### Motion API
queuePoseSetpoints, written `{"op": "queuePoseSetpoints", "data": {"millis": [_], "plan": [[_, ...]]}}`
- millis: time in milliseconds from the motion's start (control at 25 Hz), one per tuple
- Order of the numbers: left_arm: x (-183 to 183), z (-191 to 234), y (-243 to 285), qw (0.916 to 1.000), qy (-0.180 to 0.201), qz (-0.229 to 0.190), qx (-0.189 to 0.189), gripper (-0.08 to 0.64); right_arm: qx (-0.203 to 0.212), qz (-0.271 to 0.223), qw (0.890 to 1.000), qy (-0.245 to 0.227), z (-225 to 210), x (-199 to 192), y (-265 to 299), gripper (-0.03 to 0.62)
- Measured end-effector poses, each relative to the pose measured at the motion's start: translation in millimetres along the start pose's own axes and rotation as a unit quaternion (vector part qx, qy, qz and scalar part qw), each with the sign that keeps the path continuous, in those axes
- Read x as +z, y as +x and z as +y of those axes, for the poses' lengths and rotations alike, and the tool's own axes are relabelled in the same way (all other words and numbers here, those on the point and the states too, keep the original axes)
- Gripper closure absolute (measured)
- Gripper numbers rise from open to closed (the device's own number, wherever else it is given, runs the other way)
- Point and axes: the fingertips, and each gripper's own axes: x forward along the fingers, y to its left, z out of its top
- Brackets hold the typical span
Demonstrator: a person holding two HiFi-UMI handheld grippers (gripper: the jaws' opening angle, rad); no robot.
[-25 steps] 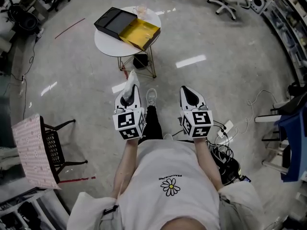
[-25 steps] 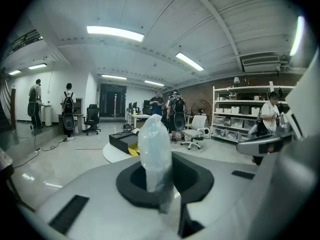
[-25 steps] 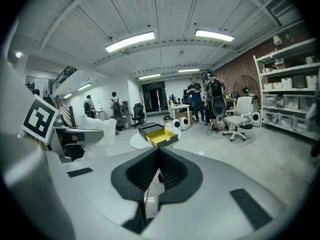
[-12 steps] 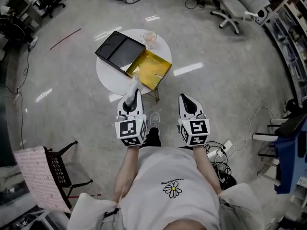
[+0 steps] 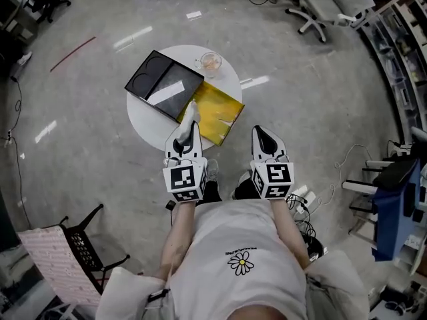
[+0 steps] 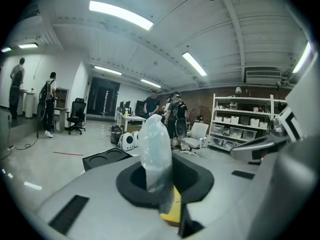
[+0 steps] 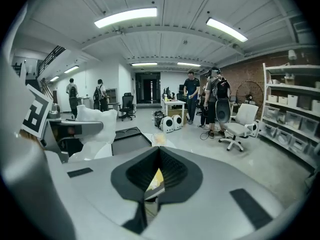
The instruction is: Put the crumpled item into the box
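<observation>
Between the left gripper's (image 5: 188, 127) jaws stands the crumpled item (image 6: 155, 149), pinched.

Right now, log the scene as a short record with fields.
left gripper: shut on crumpled item, which sticks up past the jaws
right gripper: shut, empty
box: open, yellow inside, on round table
black tray: beside the box
cup: near the table's far edge

Box (image 5: 217, 109) on round table (image 5: 143, 122), cup (image 5: 209, 63) behind it, chair (image 5: 70, 262) near left
</observation>
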Motion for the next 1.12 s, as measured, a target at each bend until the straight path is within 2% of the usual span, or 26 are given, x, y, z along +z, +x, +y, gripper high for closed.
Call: {"op": "queuePoseSetpoints", "data": {"millis": [520, 720, 1120], "plan": [[1.5, 5.8, 23.7, 0.9996, 0.015, 0.007, 0.021, 0.517, 0.026, -0.002, 1.0, 0.003, -4.9, 11.0, 39.2, 0.589], [5.0, 2.0, 34.7, 0.9987, 0.019, 0.007, 0.046, 0.517, 0.044, -0.011, 0.999, 0.01, -20.2, 18.0, 53.7, 0.589], [28.4, -11.8, 52.5, 0.9946, 0.039, -0.004, 0.096, 0.517, 0.106, -0.036, 0.994, 0.009, -37.8, 47.0, 86.0, 0.589]]}}
